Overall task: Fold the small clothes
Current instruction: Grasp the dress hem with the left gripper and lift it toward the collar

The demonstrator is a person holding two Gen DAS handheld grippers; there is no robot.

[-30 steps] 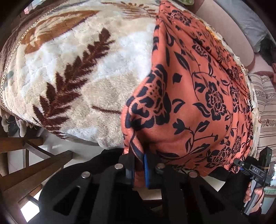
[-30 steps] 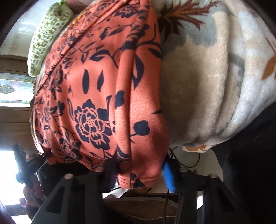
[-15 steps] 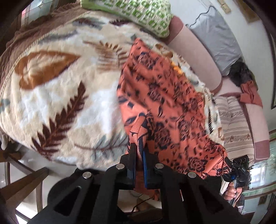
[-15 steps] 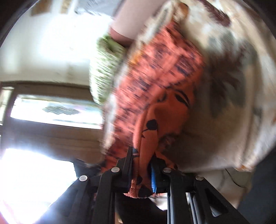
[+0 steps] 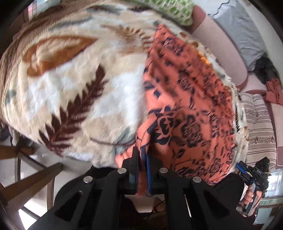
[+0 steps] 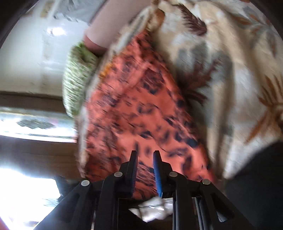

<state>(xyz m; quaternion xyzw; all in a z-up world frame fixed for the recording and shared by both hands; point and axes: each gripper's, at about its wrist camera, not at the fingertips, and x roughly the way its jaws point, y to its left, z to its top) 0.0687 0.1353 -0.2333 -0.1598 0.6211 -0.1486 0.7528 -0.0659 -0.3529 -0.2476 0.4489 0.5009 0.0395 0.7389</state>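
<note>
Spread over the bed, a plush cream blanket with brown leaf prints fills most of both wrist views, though both are smeared by motion blur. Nearest in the left view, the left gripper has its jaws pinched tight on a bunched corner of the orange garment — a floral cloth with dark navy flowers — at the near edge of the bed. At the lower right of that view a hand holds the handle of the right gripper. In the right view the right gripper shows a narrow gap between its black finger and its blue pad; its jaws have just opened a little, and orange cloth lies between them, but the blur hides whether the pads press on it. A crumpled white scrap sits low between the gripper's arms. From both corners the garment stretches away across the blanket. Beyond it lies a green-and-white pillow, beside a pink headboard, with a striped cushion off to the right.
</note>
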